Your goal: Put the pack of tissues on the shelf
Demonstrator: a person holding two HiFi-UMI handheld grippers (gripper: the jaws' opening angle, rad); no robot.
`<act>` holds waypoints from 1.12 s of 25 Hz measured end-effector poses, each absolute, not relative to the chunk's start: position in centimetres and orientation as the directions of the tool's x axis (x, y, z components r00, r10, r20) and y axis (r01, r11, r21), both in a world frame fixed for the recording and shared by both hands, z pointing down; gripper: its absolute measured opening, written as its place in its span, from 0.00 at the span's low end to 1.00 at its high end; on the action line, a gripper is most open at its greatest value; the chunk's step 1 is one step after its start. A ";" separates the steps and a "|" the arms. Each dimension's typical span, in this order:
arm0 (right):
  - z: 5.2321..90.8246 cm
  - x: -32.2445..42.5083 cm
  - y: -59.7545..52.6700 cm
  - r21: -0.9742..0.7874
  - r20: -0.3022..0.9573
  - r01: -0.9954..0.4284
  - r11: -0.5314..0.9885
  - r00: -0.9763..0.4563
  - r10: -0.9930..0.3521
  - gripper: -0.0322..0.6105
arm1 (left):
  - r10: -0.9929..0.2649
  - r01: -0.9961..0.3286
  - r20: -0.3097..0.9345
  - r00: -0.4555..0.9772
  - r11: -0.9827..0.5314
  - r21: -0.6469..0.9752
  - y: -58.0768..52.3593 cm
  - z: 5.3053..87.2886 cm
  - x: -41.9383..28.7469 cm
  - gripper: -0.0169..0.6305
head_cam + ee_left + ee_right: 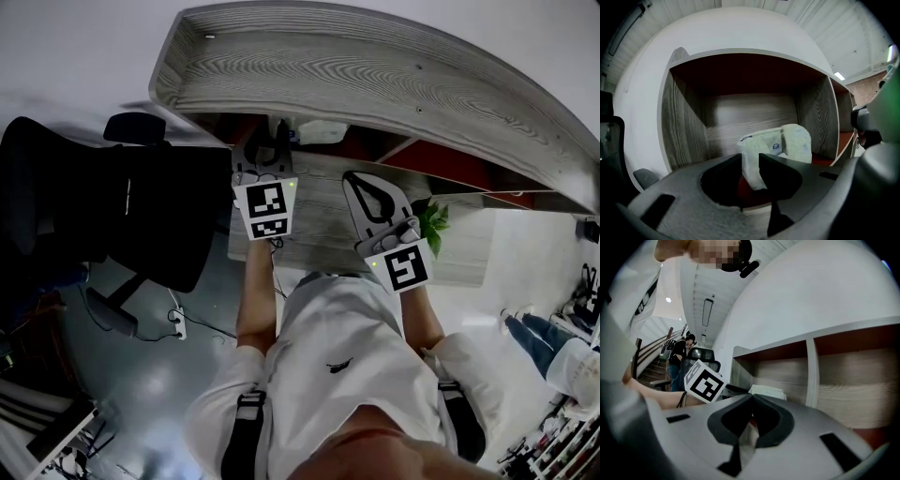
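The pack of tissues (774,145), pale with blue print, lies inside a shelf compartment with a red floor. My left gripper (750,165) is shut on its near end, and the far part sticks out past the jaws. In the head view the left gripper (278,142) reaches under the shelf's grey wood top board (375,84), and the pack (322,131) shows just right of it. My right gripper (356,180) hangs in front of the shelf, shut and holding nothing. In the right gripper view its jaws (751,400) touch, and the pack (766,391) shows beyond them.
Wood side walls (684,122) bound the compartment, and a white divider (811,371) splits the shelf further right. A black office chair (112,206) stands to the left, a green plant (431,220) sits on the lower board, and a power strip (176,323) lies on the floor. People stand far off (677,362).
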State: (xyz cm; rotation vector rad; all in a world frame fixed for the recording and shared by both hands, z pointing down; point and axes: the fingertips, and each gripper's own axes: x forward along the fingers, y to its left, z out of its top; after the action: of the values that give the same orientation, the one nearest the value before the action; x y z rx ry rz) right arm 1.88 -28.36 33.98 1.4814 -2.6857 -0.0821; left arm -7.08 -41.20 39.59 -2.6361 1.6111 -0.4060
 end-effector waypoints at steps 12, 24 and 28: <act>33.7 1.2 -28.3 0.084 0.026 -0.834 0.545 -0.545 -0.838 0.09 | -0.882 -0.875 0.200 0.427 -0.459 -0.156 -40.6 39.3 -7.9 0.22; 34.1 1.1 -27.7 0.090 0.053 -0.841 0.533 -0.530 -0.846 0.09 | -0.873 -0.864 0.177 0.455 -0.481 -0.150 -38.7 38.3 -7.9 0.21; 34.1 0.9 -27.3 0.096 0.057 -0.843 0.530 -0.527 -0.848 0.09 | -0.866 -0.856 0.166 0.471 -0.495 -0.150 -37.7 38.0 -7.7 0.22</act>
State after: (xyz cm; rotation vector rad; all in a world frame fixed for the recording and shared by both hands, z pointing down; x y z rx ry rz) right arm 0.91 -27.31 34.12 1.4754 -2.6619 -0.0854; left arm -7.65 -37.66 38.01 -2.6554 1.5550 -0.3412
